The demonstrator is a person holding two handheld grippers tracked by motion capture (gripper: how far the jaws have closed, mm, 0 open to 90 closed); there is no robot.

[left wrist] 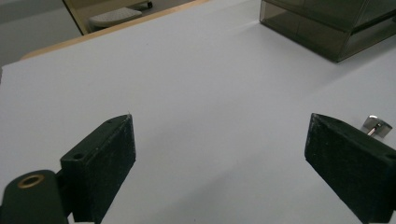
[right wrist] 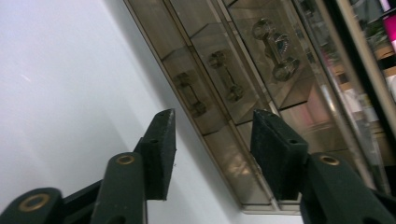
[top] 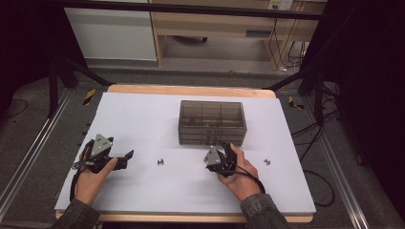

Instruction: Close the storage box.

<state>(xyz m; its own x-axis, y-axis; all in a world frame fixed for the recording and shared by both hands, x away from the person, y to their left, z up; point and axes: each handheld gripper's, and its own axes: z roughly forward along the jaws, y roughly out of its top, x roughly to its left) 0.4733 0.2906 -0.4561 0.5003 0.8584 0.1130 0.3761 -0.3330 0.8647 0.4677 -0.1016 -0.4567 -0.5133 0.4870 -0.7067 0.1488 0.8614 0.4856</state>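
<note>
On the white table sheet (top: 143, 191), centre to 12 o'clock: one smoked, see-through drawer cabinet (top: 212, 122), upright, its drawer fronts facing the person.

Drawers: the right gripper view shows stacked tiers, each front carrying a small clear pull. Three drawer pulls (right wrist: 226, 82) can be counted there; the full number of drawers cannot be told.

Handling, as judged: rigid thin plastic, light, smooth and likely slippery, so the cabinet may slide if a drawer is tugged without bracing. The pull is the natural place to take hold, pinched across its narrow bar. Wall panels look liable to crack under a hard squeeze.

Small metal pieces, two: one loose metal piece (top: 162, 162) at 7 o'clock of the cabinet, between the hands; a second metal piece (top: 267, 162) at 4 o'clock, near the sheet's right edge. Both look hard, light and prone to roll or skid.

Grippers, two. Left gripper (top: 125, 157), at 8 o'clock of the cabinet and well apart from it: jaws spread wide, nothing between them, resting low over the sheet. Right gripper (right wrist: 212, 140), just before the cabinet's lower front at 6 o'clock: jaws parted, empty, aimed at the lower pulls, not yet touching.
</note>
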